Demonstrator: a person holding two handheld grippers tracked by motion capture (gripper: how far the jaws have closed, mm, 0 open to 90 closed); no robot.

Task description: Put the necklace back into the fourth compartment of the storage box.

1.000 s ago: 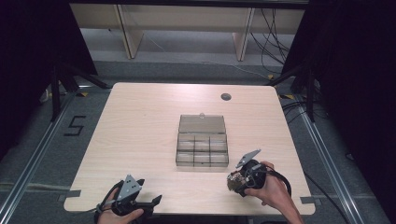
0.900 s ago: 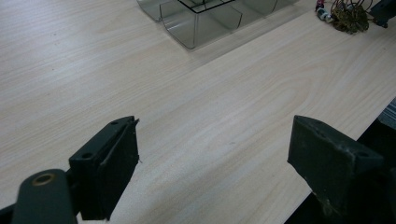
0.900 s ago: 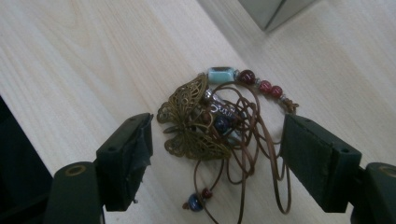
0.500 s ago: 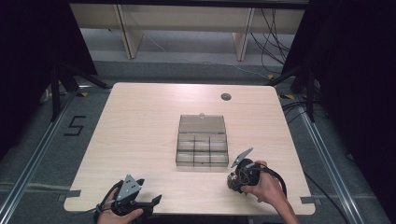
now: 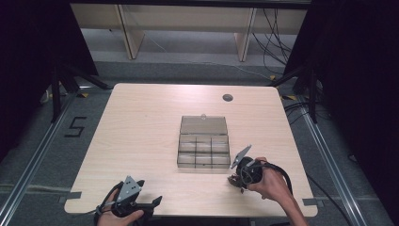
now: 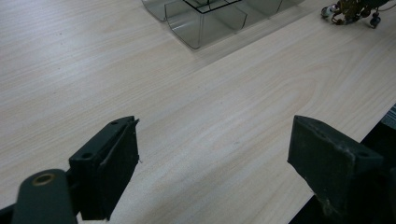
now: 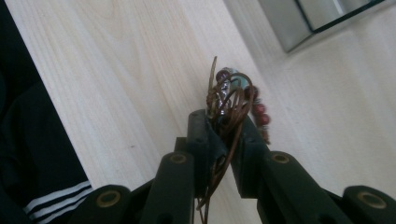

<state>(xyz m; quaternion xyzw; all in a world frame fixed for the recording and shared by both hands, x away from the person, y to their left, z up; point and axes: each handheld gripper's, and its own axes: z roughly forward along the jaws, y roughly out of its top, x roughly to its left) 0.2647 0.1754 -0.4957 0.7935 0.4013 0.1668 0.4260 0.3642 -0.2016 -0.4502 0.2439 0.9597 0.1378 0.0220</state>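
High view: a pale wood counter [image 5: 141,141] stands on a grey floor, dark curtains at both sides and wooden legs of other furniture beyond its far edge. A clear compartment box [image 5: 204,148] sits near the middle of the counter, its lid lying open on the far side; a small round hole [image 5: 227,98] lies well beyond the box. The right gripper [image 5: 234,181] rests just off the box's near right corner, the person's right hand [image 5: 272,184] wrapped around its body, forearm running to the bottom edge, cable looping over the wrist. The left gripper [image 5: 153,203] lies well apart from the box at the counter's near edge, held level in the left hand [image 5: 113,217].

Left gripper view: its jaws stand wide apart over bare counter, nothing between them. The box's rounded compartments show beyond, and a beaded bundle [image 6: 350,11] lies right of the box.

Right gripper view: the jaws have just been closing and are clamped on a tangle of brown cord and beads [image 7: 236,100], dark red and pale, sticking out past the tips above the counter. A corner of the box lies just beyond it. A dark striped sleeve [image 7: 51,196] shows beside the counter edge.
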